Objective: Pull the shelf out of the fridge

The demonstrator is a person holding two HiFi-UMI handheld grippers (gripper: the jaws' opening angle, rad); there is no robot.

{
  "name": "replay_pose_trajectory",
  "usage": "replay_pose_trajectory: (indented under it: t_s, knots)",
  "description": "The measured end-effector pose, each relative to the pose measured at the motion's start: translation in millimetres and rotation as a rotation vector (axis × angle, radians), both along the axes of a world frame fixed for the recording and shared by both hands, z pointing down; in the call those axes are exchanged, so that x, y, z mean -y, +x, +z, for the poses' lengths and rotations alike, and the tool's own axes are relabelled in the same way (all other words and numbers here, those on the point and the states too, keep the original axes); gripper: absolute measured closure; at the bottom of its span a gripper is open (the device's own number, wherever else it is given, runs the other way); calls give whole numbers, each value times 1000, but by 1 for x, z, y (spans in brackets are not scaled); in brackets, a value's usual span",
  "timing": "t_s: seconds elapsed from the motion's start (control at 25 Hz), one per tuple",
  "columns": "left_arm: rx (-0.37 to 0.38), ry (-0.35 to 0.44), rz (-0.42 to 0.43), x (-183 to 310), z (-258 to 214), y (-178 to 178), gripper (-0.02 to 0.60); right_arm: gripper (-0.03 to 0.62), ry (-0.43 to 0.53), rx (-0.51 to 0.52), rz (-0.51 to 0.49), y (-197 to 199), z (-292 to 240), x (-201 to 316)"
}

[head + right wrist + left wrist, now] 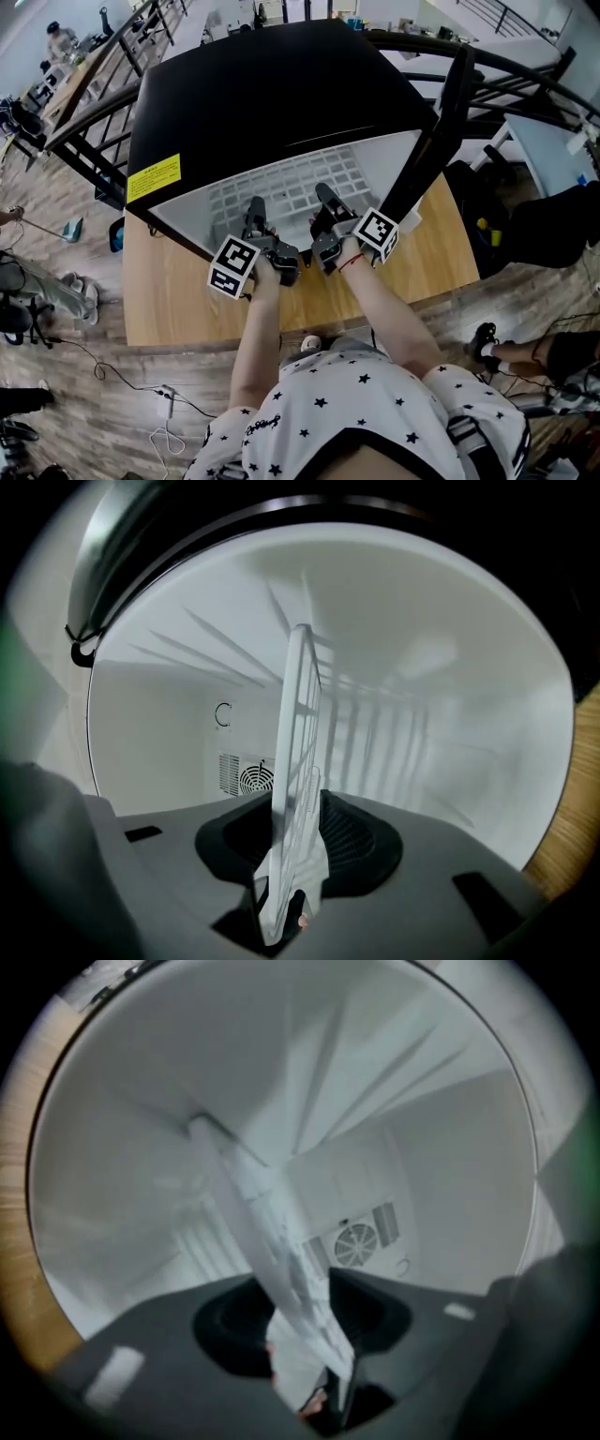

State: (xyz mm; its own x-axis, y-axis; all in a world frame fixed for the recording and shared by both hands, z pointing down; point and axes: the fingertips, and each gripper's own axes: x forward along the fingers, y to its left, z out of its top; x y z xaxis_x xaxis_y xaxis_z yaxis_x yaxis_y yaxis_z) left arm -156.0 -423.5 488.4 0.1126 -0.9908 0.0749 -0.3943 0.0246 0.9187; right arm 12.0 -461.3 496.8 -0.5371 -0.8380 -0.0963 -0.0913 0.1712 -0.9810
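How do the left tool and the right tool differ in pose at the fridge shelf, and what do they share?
The left tool reaches the shelf left of centre, the right tool right of centre. In the left tool's own view the shelf crosses slanted; in the right tool's it stands almost upright. Shared: both tools are open with the shelf's edge between their jaws.
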Motion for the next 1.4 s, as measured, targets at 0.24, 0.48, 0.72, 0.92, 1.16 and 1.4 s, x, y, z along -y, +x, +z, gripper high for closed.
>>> replay_pose_trajectory:
  t_s: [0.24, 0.48, 0.72, 0.92, 1.16, 1.4]
  knots:
    - [-20, 8, -67, 7, 3, -11, 444, 487, -4, 38, 29, -8, -4, 13]
    - [-32, 34, -62, 9, 1, -11, 498, 539, -13, 56, 48, -9, -6, 18]
    - [-74, 47, -57, 10, 2, -9, 518, 546, -27, 64, 68, -8, -4, 19]
    - [-69, 35, -73, 8, 2, -9, 523, 549, -31, 47, 63, -9, -5, 17]
    - [-53, 22, -73, 2, 2, -6, 525, 551, -35, 40, 64, -6, -5, 11]
    - [-48, 13, -76, -9, 3, -4, 525, 553, -46, 28, 53, -4, -5, 0]
